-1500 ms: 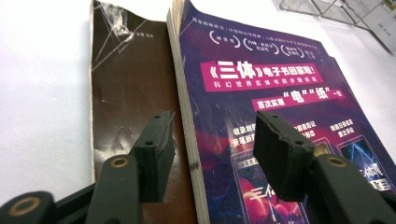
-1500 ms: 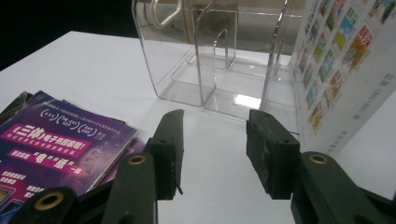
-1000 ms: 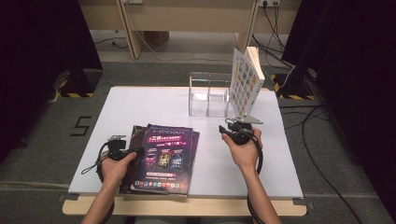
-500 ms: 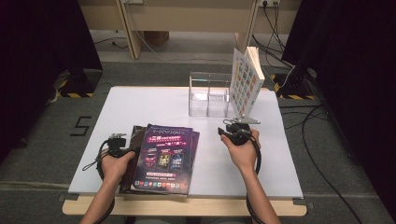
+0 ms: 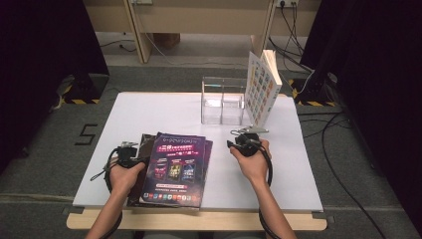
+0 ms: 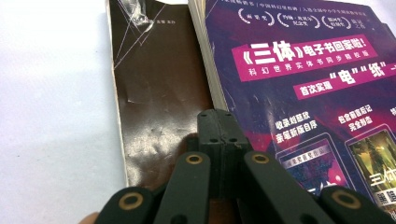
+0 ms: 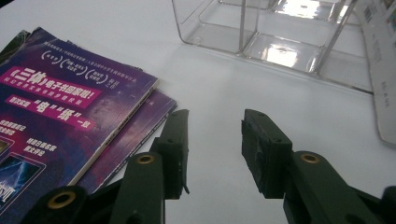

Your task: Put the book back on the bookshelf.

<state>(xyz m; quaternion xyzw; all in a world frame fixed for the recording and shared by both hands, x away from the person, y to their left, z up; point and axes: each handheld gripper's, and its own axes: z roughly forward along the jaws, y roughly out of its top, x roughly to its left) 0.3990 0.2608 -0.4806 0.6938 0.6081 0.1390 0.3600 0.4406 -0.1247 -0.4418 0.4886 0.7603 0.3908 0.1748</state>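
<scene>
- While the person's forearms came in from the near edge of the white table (image 5: 149, 114), the left gripper (image 5: 130, 151) rested at the left side of a stack of magazines (image 5: 175, 168).
- In the left gripper view its jaws stood pressed together with nothing between them, their tips low over the dark brown cover (image 6: 154, 93) of a lower magazine, just beside the page edge of the purple one (image 6: 303, 84) lying on top.
- The right gripper (image 5: 238, 139) sat right of the stack, apart from it, over bare table.
- In the right gripper view that gripper (image 7: 215, 140) had its jaws spread, holding nothing, with white tabletop showing in the gap.
- A clear plastic organizer (image 5: 223, 100) with compartments stood farther back on the table, beyond the right gripper and well apart from it.
- A book with a tiled, colourful cover (image 5: 262, 87) stood upright and slightly fanned, leaning just beside the organizer's right side; whether they touched I could not tell.
- The purple top magazine lay slightly askew on the ones beneath it, their corners showing at the right.
</scene>
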